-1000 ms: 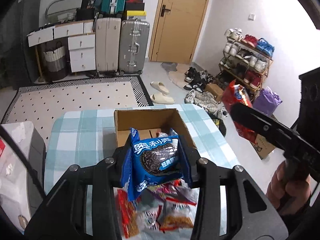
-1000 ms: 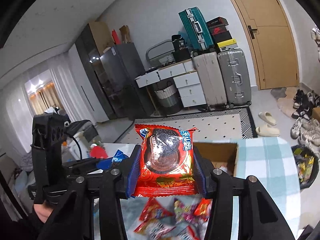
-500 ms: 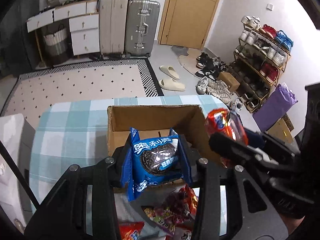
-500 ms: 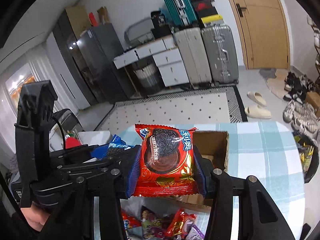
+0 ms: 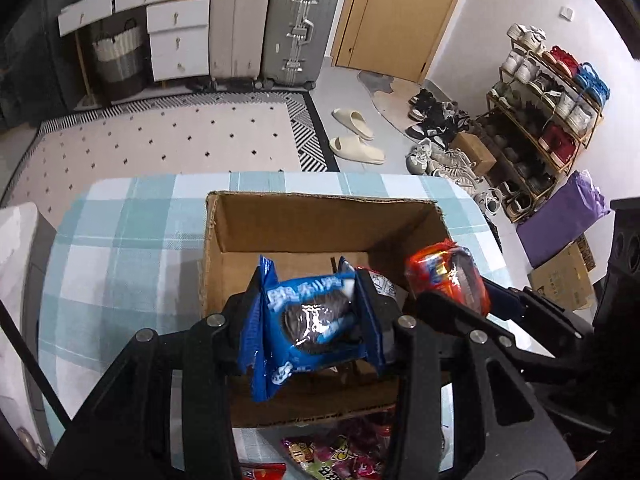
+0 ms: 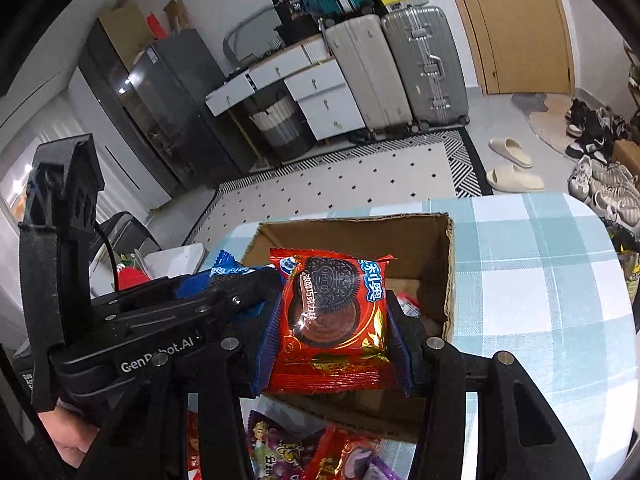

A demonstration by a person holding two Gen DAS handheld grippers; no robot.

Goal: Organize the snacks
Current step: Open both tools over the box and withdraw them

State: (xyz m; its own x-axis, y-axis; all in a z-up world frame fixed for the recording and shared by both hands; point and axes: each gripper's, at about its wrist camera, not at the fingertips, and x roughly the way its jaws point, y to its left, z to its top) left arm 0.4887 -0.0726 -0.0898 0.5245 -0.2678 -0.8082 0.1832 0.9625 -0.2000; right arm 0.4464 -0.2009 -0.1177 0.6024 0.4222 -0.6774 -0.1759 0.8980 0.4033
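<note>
The left gripper pinches a blue cookie packet between its pads, held over the open cardboard box on the checked tablecloth. At about 3 o'clock of it, just beside, the right gripper pinches a red cookie packet flat between its pads, also above the box mouth; from the right wrist view the left gripper's black frame crowds in at 9 o'clock and hides the box's left wall. Inside the box, a few wrappers show at the bottom, mostly covered by the two held packets. At 6 o'clock, in front of the box's near wall, lies a heap of loose snack packets, purple and red, partly hidden behind the gripper arms. Beyond the table, at 12 o'clock, two suitcases stand by white drawers; a pair of slippers lies on the floor, and a shoe rack sits at 2 o'clock
</note>
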